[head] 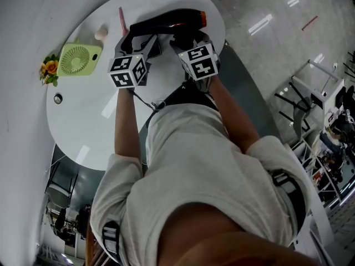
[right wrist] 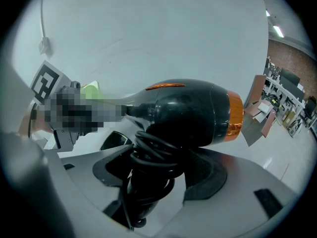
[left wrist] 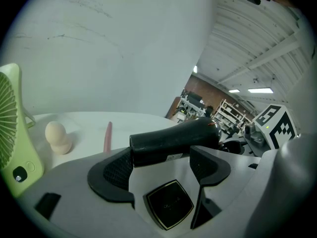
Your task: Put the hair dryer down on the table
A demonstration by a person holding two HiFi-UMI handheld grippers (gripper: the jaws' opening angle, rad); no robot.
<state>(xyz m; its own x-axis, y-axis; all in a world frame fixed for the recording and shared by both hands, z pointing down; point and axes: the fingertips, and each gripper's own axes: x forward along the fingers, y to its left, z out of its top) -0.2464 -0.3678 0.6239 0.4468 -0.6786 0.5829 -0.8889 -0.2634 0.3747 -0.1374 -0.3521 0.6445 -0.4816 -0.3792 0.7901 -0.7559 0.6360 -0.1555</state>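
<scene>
The white round surface point(head: 83, 126) carries everything. 1 black hair dryer point(head: 166, 21) with an orange ring is at its far edge. Its barrel runs left to right across the front of both grippers, orange end to the right. Its handle, with the cord wound round it, points back toward the person.

The right gripper point(head: 188, 39) is the one that has it. In the right gripper view the jaws are clamped on the cord-wrapped handle, with the barrel point(right wrist: 193, 113) just beyond their tips.

The left gripper point(head: 138, 40) has its jaws spread wide. The plain end of the barrel point(left wrist: 173, 139) lies crosswise at their tips, and they grip nothing. I cannot tell whether the dryer already rests on the surface. Putting it down looks like a job for the right hand alone.

Toward the left edge are:
- 1 green fan point(head: 79, 59)
- 1 flower sprig point(head: 49, 70)
- 1 pink stick point(head: 122, 20)
- 1 pale egg-shaped thing point(head: 101, 33)
</scene>
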